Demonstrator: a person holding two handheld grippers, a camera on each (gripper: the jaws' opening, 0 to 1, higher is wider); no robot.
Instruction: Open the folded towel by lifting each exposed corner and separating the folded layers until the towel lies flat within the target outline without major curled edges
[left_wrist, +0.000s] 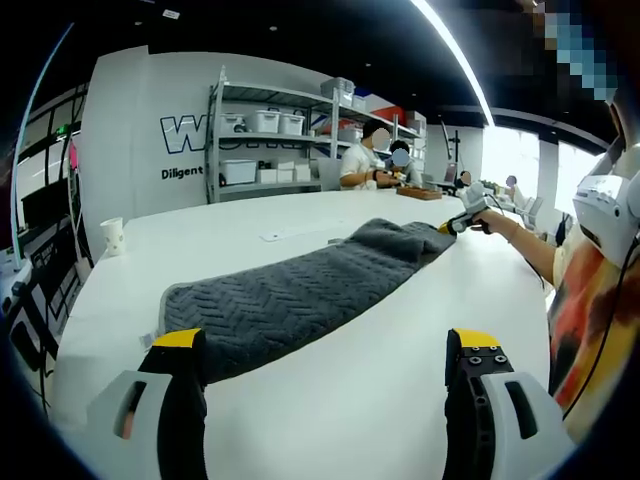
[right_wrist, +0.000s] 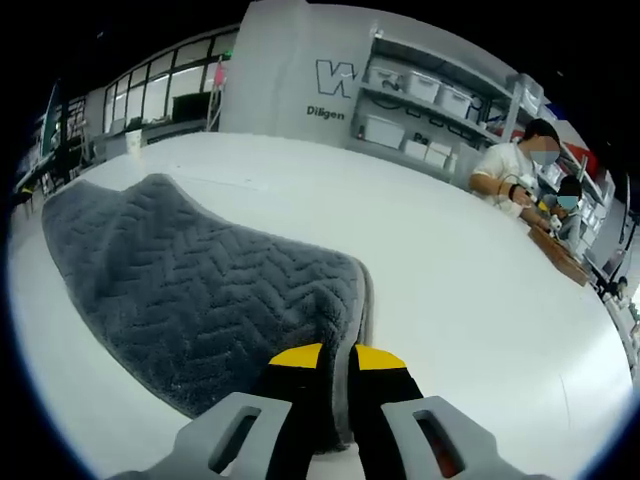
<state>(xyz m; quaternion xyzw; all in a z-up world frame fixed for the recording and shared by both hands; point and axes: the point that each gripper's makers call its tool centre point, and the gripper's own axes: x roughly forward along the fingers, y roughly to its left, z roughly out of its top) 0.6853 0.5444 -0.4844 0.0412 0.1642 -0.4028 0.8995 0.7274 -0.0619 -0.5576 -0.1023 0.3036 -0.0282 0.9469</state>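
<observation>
You have a thick grey towel with a woven zigzag pile lying folded in a long strip across the middle of the white tabletop, one end towards the table's near edge and the other running out towards its far side. It looks soft, limp and fairly heavy for cloth, so expect it to sag and drag rather than hold a shape, and expect the plush layers to cling to one another as you peel them apart. Your right gripper has its jaws pinched close together on the towel's end edge, with the fold of cloth squeezed between the yellow tips. Your left gripper stands with its jaws spread wide and nothing between them, its left tip just at the towel's opposite end corner. Take hold at the corners, and only of the top layer, since a deep bite will likely lift both layers at once. The tabletop is smooth, bare and probably slippery, so the towel may slide when you pull; no outline for the target can be made out on it. A paper cup stands near the table's left edge, well apart from the towel. Behind are metal shelves with white bins against a wall, and people seated at the table's far end.
</observation>
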